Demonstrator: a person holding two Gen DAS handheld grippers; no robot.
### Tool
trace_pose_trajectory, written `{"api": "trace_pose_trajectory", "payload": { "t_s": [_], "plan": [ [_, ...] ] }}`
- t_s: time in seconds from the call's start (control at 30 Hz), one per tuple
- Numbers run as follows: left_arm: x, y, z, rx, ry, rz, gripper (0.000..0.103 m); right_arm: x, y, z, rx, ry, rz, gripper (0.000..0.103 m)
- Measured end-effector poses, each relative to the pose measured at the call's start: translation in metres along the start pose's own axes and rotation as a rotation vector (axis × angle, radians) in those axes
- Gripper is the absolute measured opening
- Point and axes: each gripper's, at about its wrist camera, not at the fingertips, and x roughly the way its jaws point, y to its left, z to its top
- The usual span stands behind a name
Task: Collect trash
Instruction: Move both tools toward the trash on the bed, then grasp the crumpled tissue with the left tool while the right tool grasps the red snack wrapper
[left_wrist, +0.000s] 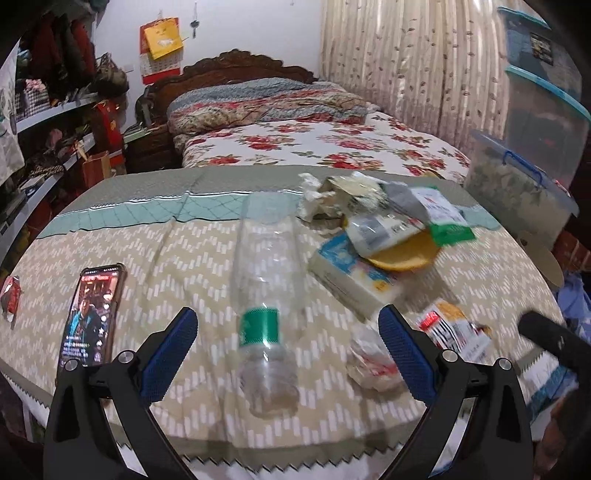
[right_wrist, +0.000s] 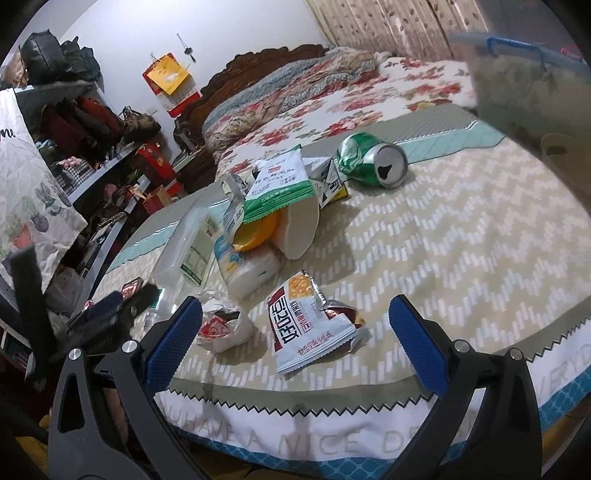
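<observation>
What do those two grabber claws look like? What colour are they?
Both look the same. The left gripper and the right gripper each have two black plastic arms with triangle cut-outs and shiny silver bolts. Their fingers wear bright blue pads with a bumpy, dotted grip texture. No cables or sleeves show.

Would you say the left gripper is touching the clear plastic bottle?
Apart: in the left wrist view the left gripper is open, tablecloth visible between each finger and the clear plastic bottle.
</observation>
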Motion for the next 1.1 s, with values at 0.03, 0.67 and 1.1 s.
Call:
{"api": "trace_pose_trajectory", "payload": {
  "t_s": [0.03, 0.67, 1.1],
  "plan": [
    [0.000, -0.002, -0.003, 0.012, 0.003, -0.002, 0.094, -0.001, 0.001, 0.000, -0.004, -0.006, -0.005, 0.098],
    [-0.009, 0.037, -0.009, -0.071, -0.045, -0.042, 0.094, 0.007, 0.009, -0.007, -0.037, 0.071, 0.039, 0.100],
    [-0.003, 0.011, 0.002, 0.085, -0.048, -0.160, 0.093, 0.010, -0.017, 0.003, -0.029, 0.064, -0.061, 0.061]
  ]
}}
